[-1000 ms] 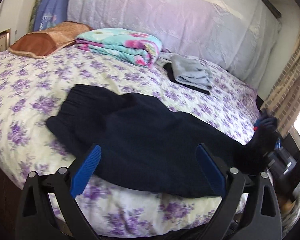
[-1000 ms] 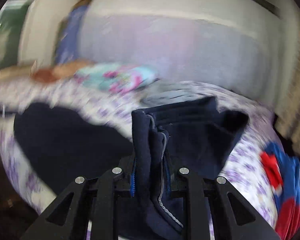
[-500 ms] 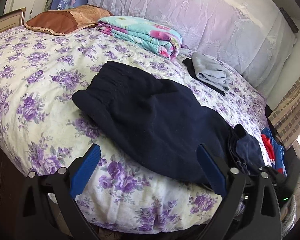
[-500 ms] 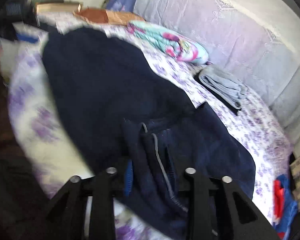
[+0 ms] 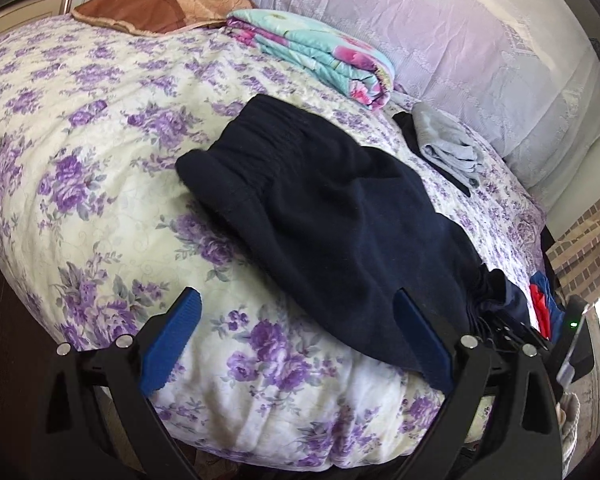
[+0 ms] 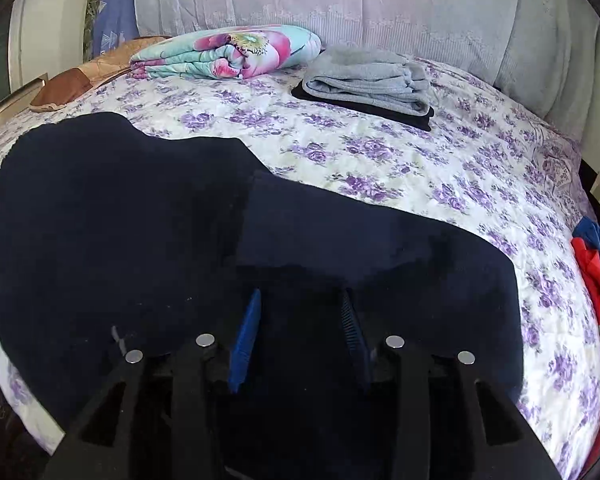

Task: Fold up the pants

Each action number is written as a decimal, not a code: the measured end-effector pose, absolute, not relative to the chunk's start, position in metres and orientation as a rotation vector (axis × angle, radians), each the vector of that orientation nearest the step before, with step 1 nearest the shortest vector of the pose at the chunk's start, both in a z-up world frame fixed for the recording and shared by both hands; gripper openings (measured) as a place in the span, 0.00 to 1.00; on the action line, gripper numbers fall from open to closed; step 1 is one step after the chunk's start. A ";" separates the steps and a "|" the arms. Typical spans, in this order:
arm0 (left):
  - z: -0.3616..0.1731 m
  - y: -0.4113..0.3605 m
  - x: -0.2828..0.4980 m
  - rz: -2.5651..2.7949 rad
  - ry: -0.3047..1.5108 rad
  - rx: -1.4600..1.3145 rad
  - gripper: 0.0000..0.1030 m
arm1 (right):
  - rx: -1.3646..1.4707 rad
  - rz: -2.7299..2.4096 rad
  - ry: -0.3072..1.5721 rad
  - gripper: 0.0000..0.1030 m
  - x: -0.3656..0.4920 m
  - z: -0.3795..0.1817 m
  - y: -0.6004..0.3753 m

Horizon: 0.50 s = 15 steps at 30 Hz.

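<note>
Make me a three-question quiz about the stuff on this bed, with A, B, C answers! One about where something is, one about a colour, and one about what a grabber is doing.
1. Where does the folded grey garment lie?
A. on a flat black garment
B. on the brown cushion
C. on the floor

2. What colour are the fleece pants spread on the floral bedspread?
A. red
B. dark navy
C. grey

3. How is the left gripper?
A. shut on the pants
B. holding the cushion
C. open, holding nothing

Answers: 1 A, a black edge shows under the grey pile. 2 B, the cloth looks almost black-blue in both views. 3 C, its blue pads stand wide apart with bedspread between them.
</note>
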State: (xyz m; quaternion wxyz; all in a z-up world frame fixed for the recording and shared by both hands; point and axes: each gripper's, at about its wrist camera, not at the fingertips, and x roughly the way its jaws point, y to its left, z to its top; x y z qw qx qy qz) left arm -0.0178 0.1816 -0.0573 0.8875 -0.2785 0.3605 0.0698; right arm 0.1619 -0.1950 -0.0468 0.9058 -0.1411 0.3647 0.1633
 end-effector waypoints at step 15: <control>-0.073 0.242 0.021 0.036 0.655 -0.896 0.92 | -0.129 0.496 0.792 0.72 0.146 -0.046 -0.213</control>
